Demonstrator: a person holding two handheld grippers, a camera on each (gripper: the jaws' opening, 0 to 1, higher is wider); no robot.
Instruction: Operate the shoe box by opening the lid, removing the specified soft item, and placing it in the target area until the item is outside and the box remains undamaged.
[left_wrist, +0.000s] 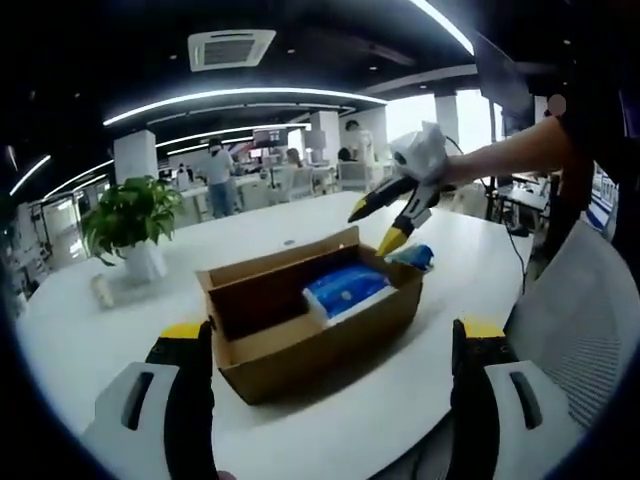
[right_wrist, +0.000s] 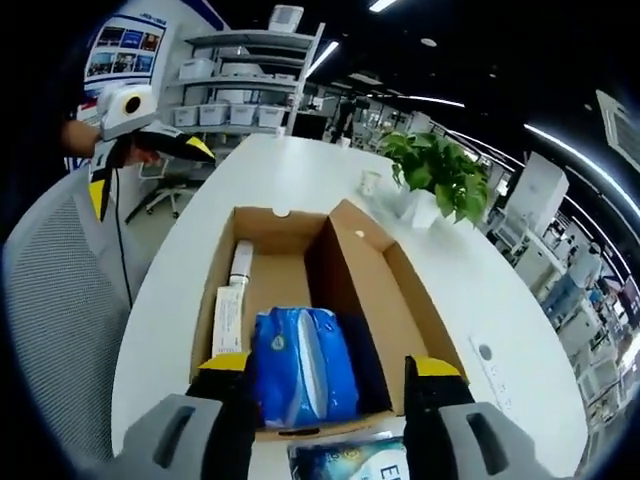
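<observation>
An open brown cardboard shoe box (left_wrist: 300, 345) lies on the white table (left_wrist: 250, 230), its lid flap (left_wrist: 275, 290) standing up. A blue soft pack (left_wrist: 345, 288) lies in its right end. My left gripper (left_wrist: 332, 330) is open, its jaws wide apart on the near side of the box. My right gripper (left_wrist: 375, 228) hangs open in the air above the box's far right end. In the right gripper view, my right gripper (right_wrist: 330, 365) has its jaws either side of the blue pack (right_wrist: 300, 365), apart from it. The left gripper (right_wrist: 145, 172) is open beyond the box (right_wrist: 420, 320).
A white slim carton (right_wrist: 237, 275) lies in the box's other half. A dark blue packet (right_wrist: 350, 462) lies on the table outside the box, packet (left_wrist: 413, 257). A potted plant (left_wrist: 130, 215) stands on the table. A grey mesh chair (left_wrist: 580, 320) is at the table's edge.
</observation>
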